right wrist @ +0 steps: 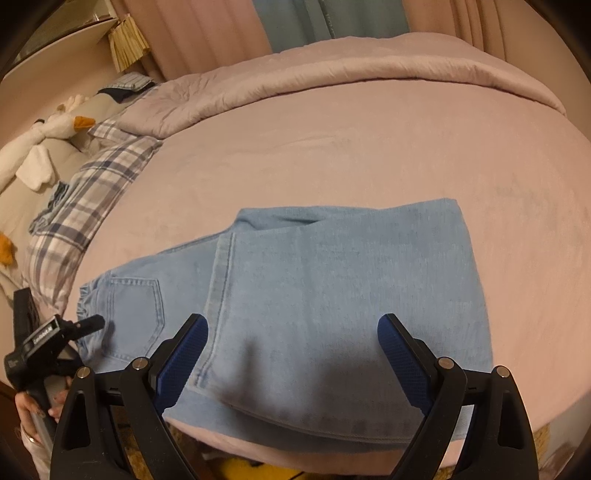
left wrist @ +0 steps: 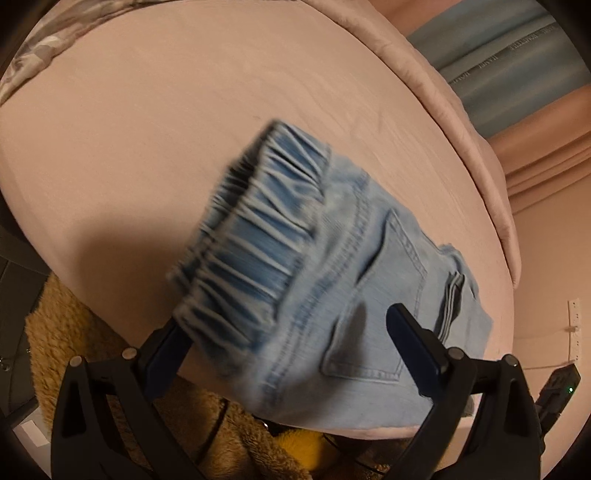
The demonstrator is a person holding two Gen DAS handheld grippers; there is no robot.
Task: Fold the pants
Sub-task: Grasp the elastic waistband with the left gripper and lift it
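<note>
Both hand-held grippers spread wide over pale denim pants on a bed.

The left hand-held gripper (left wrist: pixel 291 326) hovers above the waistband, the right hand-held gripper (right wrist: pixel 291 332) above the folded legs; pants (right wrist: pixel 332 295) lie at the near edge of the pink bed (right wrist: pixel 332 147), curtains (right wrist: pixel 207 33) beyond.

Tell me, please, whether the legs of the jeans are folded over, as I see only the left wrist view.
Observer: Yes. In the right wrist view the folded legs lie doubled over, and their stitched edge ends beside the back pocket.
Operator: Thank you. Is the right gripper holding them?
Observer: No. The right gripper is open above the folded part, with nothing between its fingers.
Operator: Is anything else lying nearby?
Observer: A plaid cloth lies past the waistband end of the jeans.
</note>
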